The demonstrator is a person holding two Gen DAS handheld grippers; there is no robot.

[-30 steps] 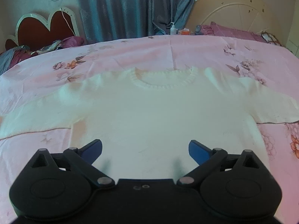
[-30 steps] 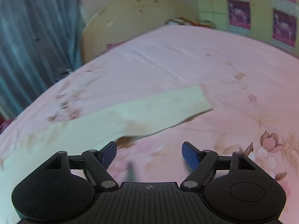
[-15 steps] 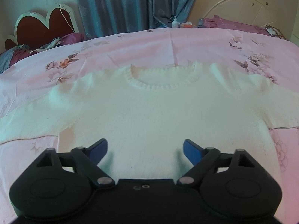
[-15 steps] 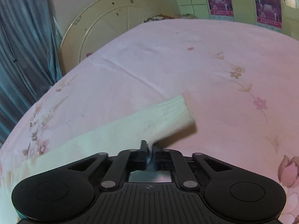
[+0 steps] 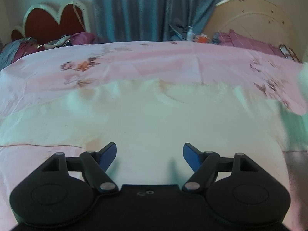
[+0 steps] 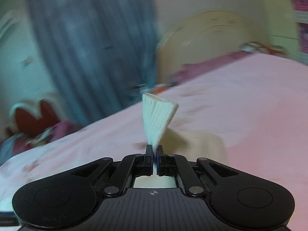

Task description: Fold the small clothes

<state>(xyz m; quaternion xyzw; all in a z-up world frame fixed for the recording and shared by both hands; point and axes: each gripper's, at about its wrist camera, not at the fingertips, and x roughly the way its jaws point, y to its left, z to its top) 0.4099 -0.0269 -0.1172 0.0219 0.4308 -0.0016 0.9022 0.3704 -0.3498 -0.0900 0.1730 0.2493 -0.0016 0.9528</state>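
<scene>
A small cream knitted sweater [image 5: 146, 123] lies spread flat on the pink floral bedspread [image 5: 154, 61]. My left gripper [image 5: 149, 153] hovers over the sweater's lower body, its jaws closing but still apart, with nothing pinched between the blue pads. In the right wrist view my right gripper [image 6: 154, 154] is shut on the sweater's ribbed sleeve cuff [image 6: 157, 115], which stands up from the jaws, lifted off the bed. At the right edge of the left wrist view the raised sleeve [image 5: 300, 119] shows as a pale blur.
A cream round headboard [image 5: 256, 25] and a purple pillow [image 5: 250, 42] stand at the far right. Blue curtains [image 5: 150, 9] hang behind the bed, with a small bottle [image 5: 190, 33] below them. A red heart-shaped headboard [image 5: 53, 23] and bunched bedding [image 5: 28, 44] lie far left.
My right gripper closed on the sleeve cuff, lifted it and swung toward the sweater's body. My left gripper's jaws narrowed and it shifted left over the sweater.
</scene>
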